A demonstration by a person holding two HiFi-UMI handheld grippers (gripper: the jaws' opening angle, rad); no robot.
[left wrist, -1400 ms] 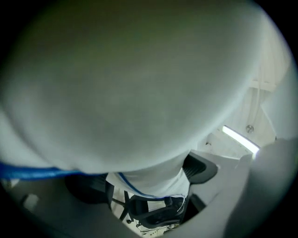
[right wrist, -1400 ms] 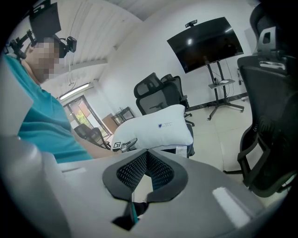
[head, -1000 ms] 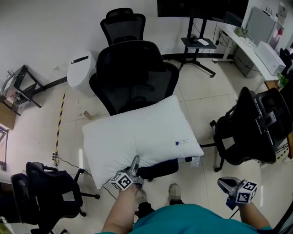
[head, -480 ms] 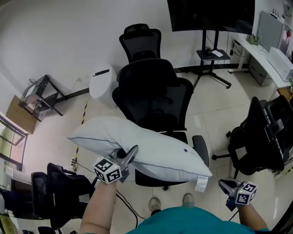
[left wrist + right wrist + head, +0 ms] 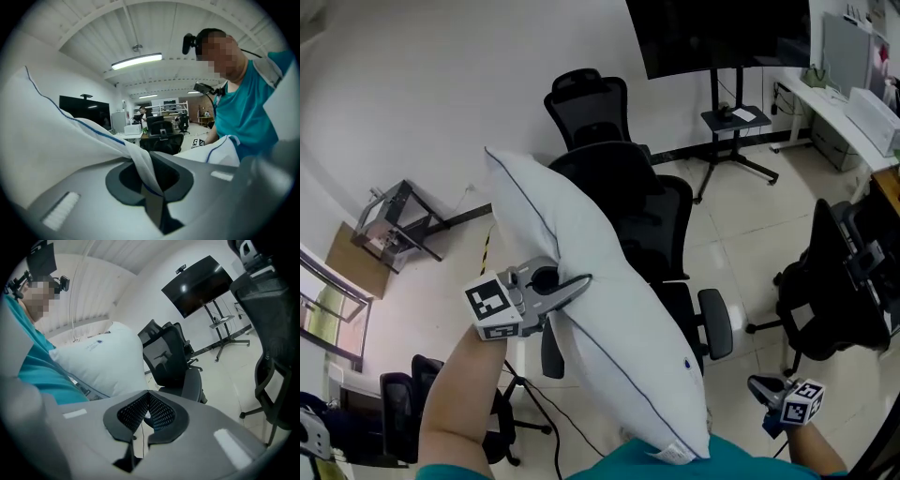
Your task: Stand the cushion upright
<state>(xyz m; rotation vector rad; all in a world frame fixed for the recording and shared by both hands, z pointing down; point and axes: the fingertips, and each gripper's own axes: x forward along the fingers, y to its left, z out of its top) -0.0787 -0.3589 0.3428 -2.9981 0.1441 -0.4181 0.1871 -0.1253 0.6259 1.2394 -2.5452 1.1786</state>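
floor: pale tiled floor (image 5: 741, 234), glossy, chairs scattered over it.
screen: large black flat screen on a wheeled black stand (image 5: 712, 33), back against the white wall; also in the right gripper view (image 5: 197, 284).
near chair: black mesh-back office chair (image 5: 628, 202), directly behind the cushion in the head view, seat facing the person.
far chair: second black mesh office chair with headrest (image 5: 586, 98), behind the near one, by the wall.
side chair: third black office chair (image 5: 834, 300) at the right, well apart from the cushion.
cushion: white rectangular fabric cushion with thin blue piping (image 5: 609, 328), up in the air in front of the near chair, tilted on a steep diagonal and edge-on to the head camera. Top corner up-left, bottom corner down by the person's teal shirt (image 5: 628, 466). Contact with the chair seat: can't tell.
rack: grey metal frame rack (image 5: 398, 220) by the left wall, nowhere near the action.
left gripper: grey two-jaw gripper with marker cube (image 5: 579, 281), jaws clenched on the cushion's piped edge about mid-length; its own view shows the fabric pinched into the jaws (image 5: 143, 164).
right gripper: matching grey gripper (image 5: 761, 384), low at the person's right side, clear of the cushion. Mesh pads pressed together, nothing between them (image 5: 148, 401).
tag: small white sewn-in tag (image 5: 675, 453) at the cushion's bottom corner.
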